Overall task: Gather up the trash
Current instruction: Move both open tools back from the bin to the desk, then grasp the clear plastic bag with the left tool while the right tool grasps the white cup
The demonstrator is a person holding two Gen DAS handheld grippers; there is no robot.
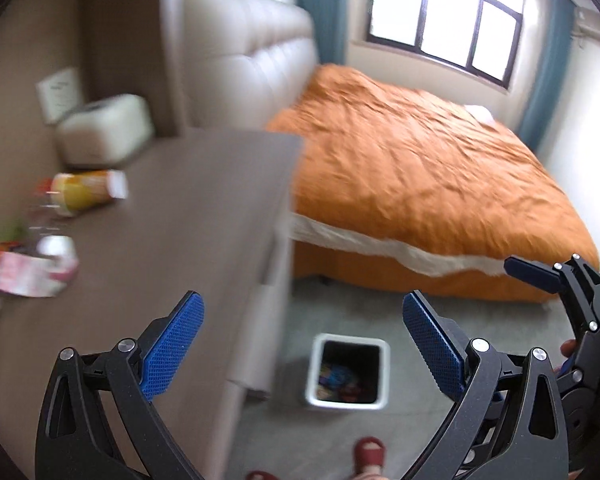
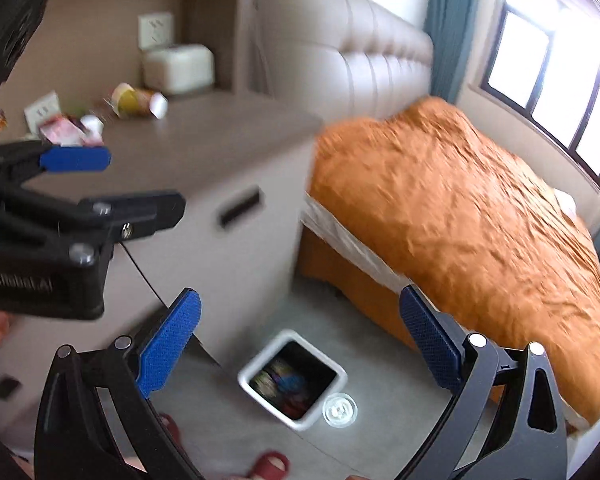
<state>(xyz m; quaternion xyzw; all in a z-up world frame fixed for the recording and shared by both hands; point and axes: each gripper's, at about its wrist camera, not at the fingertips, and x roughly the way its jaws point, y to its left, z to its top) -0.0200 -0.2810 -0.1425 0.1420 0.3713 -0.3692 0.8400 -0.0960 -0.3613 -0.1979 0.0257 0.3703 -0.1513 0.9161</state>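
Observation:
A white square trash bin (image 1: 347, 373) with coloured wrappers inside stands on the grey floor by the nightstand; it also shows in the right wrist view (image 2: 293, 380). A clear round lid or cup (image 2: 340, 409) lies on the floor beside it. On the nightstand top lie a yellow cup (image 1: 87, 192), a pink wrapper (image 1: 28, 276) and a clear bottle (image 1: 46, 216); the cup (image 2: 134, 100) and wrapper (image 2: 66, 132) show in the right wrist view too. My left gripper (image 1: 300, 344) is open and empty above the nightstand edge. My right gripper (image 2: 298, 344) is open and empty above the bin.
A white tissue box (image 1: 106, 130) stands at the back of the brown nightstand (image 1: 204, 208). A bed with an orange cover (image 1: 420, 168) fills the right side. Red slippers (image 1: 370, 454) stand on the floor near the bin. A window (image 1: 444, 16) is behind the bed.

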